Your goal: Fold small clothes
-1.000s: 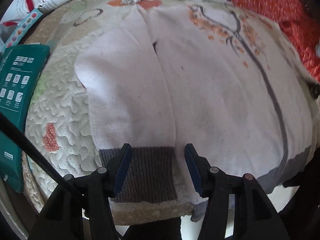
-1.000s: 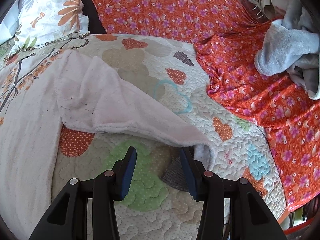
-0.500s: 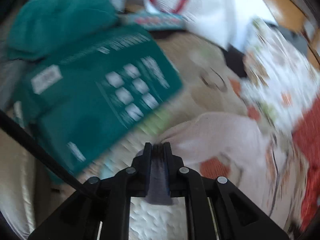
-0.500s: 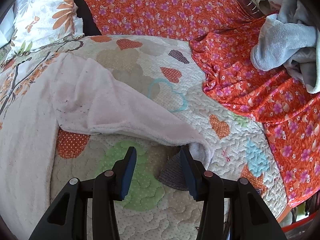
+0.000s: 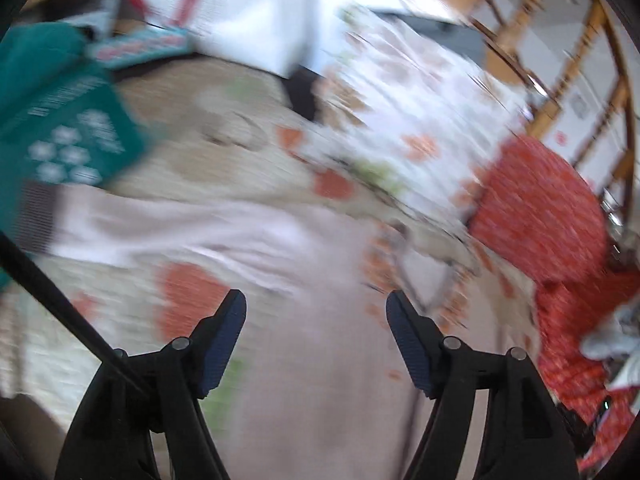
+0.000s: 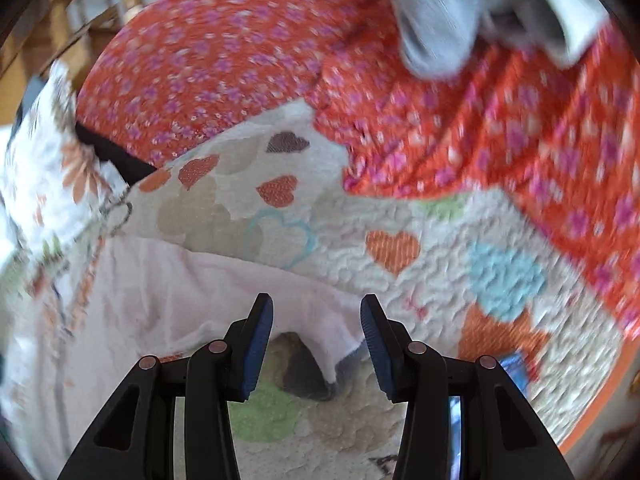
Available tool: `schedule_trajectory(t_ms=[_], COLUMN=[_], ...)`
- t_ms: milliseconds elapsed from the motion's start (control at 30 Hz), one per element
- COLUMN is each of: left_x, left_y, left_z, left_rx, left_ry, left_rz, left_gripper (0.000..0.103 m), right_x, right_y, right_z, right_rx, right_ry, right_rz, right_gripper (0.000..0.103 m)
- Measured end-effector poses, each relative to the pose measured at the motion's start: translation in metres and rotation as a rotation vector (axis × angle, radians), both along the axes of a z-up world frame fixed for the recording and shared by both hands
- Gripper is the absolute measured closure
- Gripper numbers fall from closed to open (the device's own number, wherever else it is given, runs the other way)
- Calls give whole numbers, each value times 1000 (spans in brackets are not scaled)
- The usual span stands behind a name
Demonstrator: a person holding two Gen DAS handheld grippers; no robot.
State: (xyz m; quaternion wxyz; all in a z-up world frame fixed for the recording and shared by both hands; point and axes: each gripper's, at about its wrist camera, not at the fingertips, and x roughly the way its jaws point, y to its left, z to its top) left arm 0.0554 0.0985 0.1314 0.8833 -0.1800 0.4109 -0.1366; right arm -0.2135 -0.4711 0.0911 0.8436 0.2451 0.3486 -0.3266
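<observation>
A small pale pink garment [image 5: 312, 360] with an orange tree print lies flat on the heart-patterned quilt [image 5: 208, 176]. Its left sleeve [image 5: 160, 228] stretches out to the left, ending in a dark cuff [image 5: 36, 216]. My left gripper [image 5: 316, 320] hovers above the garment's body, its jaws opening, nothing between them; the view is blurred. My right gripper [image 6: 316, 328] is open over the other sleeve [image 6: 224, 288], whose grey cuff [image 6: 308, 372] lies just below the fingertips, untouched.
A green box [image 5: 68, 136] and white packages [image 5: 248, 16] sit at the left of the quilt. A floral pillow [image 5: 400, 120] and an orange flowered cloth [image 6: 440, 120] border the far side, with grey clothes [image 6: 460, 20] heaped on the cloth. A wooden frame [image 5: 560, 52] stands behind.
My left gripper shut on the left sleeve's cuff, carried it out to the left, then opened and swung back over the garment. My right gripper moved forward over its sleeve, still open.
</observation>
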Motion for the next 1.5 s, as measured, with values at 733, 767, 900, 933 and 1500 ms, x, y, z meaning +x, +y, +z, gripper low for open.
schedule_trajectory(t_ms=[733, 767, 900, 933, 1500], left_x=[21, 22, 22, 22, -6], left_y=[-54, -52, -30, -19, 151], left_z=[-59, -59, -48, -43, 6], left_rx=[-19, -22, -32, -43, -128], left_ry=[119, 119, 97, 88, -72], left_rz=[-132, -128, -84, -59, 408], left_gripper=[32, 32, 31, 32, 30], right_x=[-8, -9, -5, 2, 305], right_y=[-58, -60, -46, -41, 305], right_z=[-86, -76, -2, 12, 3], right_rx=[642, 586, 140, 66, -318], right_ry=[-390, -352, -193, -163, 86], right_rz=[-428, -426, -389, -363, 607], right_gripper=[98, 98, 99, 99, 99])
